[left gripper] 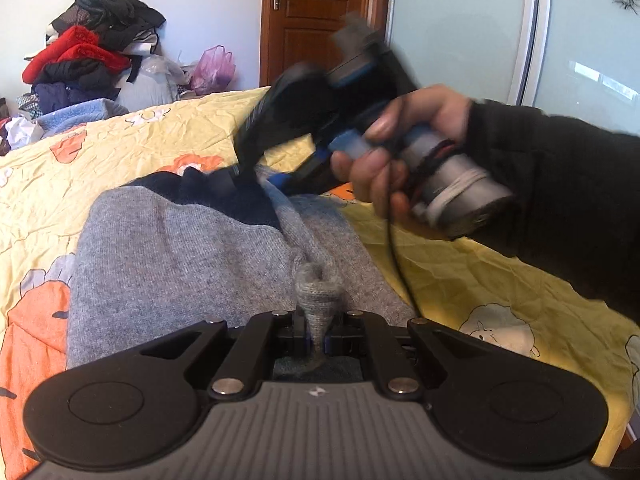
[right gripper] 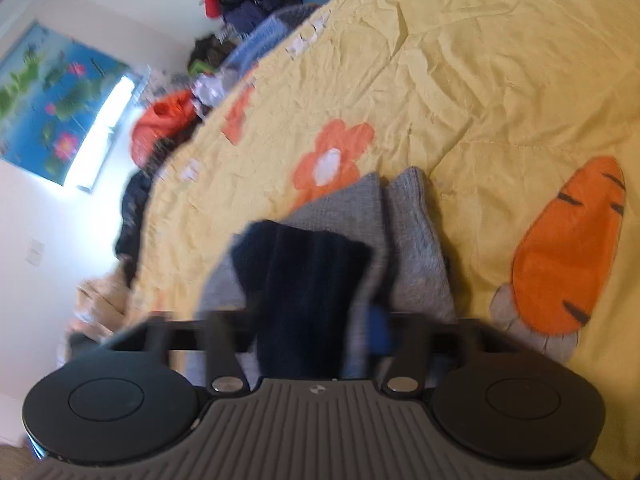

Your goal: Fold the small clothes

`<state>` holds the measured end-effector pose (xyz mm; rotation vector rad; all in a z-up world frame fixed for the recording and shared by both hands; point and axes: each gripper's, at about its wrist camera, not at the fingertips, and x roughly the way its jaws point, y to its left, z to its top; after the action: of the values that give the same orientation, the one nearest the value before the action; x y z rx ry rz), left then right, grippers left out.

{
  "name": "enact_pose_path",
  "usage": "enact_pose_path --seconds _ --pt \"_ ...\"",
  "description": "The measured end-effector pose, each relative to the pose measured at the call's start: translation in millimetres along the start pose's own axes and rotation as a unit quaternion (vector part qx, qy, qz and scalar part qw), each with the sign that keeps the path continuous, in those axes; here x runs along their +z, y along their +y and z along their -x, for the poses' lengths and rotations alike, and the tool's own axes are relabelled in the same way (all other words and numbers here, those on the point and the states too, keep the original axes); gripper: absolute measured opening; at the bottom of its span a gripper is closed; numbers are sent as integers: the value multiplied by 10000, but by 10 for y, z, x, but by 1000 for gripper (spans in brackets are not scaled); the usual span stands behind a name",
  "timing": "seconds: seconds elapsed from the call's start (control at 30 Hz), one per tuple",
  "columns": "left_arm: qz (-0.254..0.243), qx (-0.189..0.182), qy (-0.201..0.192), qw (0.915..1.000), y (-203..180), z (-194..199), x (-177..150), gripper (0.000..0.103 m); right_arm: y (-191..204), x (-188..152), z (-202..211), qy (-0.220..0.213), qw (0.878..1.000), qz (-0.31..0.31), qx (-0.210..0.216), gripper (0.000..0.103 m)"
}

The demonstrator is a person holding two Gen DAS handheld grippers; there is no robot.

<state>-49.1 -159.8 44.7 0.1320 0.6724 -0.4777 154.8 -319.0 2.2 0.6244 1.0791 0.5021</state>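
On a bed spread with a yellow cartoon sheet (left gripper: 168, 132), a small grey knit garment (left gripper: 180, 248) with a dark navy band (left gripper: 224, 196) lies at the centre of the left wrist view, stretching from 6 o'clock up toward 12. The left gripper (left gripper: 316, 340) has its fingers pressed tight together on a pinched tuft of the grey knit at the near edge — the wool bunches into a cone just above them. The right gripper (left gripper: 244, 160), held in a hand (left gripper: 384, 152) with a dark sleeve coming in from 3 o'clock, reaches the far navy end; in its own view the navy band (right gripper: 304, 280) sits between fingers drawn close about it, though blur makes it hard to say that the pads truly press.

The garment looks light, soft and limp, likely to sag and stretch rather than hold a crease — judged best taken by a generous pinch at the hem or band corners, where doubled fabric gives purchase. A heap of other clothes (left gripper: 84, 48) sits at 10 o'clock beyond the bed.
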Motion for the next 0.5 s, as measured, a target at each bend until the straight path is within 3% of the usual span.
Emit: enact_pose_path --seconds 0.1,0.23,0.3,0.37,0.4,0.43,0.5 --pt "-121 -32 -122 9998 -51 7 52 6 59 18 -34 3 9989 441 -153 18" --pt "-264 -263 -276 9989 -171 -21 122 5 203 75 374 -445 9943 964 -19 18" --pt "-249 -383 30 9990 -215 -188 107 5 119 116 474 -559 9932 997 -215 18" --pt "-182 -435 425 9980 -206 -393 43 6 -67 121 316 -265 9946 820 -576 20" --pt "-147 -508 331 9981 -188 -361 34 6 -161 78 265 -227 9958 705 -548 19" --pt "-117 -662 289 9973 -165 -291 58 8 -223 27 295 -402 9967 576 -400 23" --pt "-34 -1292 169 9915 -59 -86 106 13 -235 -67 441 -664 9971 283 -237 42"
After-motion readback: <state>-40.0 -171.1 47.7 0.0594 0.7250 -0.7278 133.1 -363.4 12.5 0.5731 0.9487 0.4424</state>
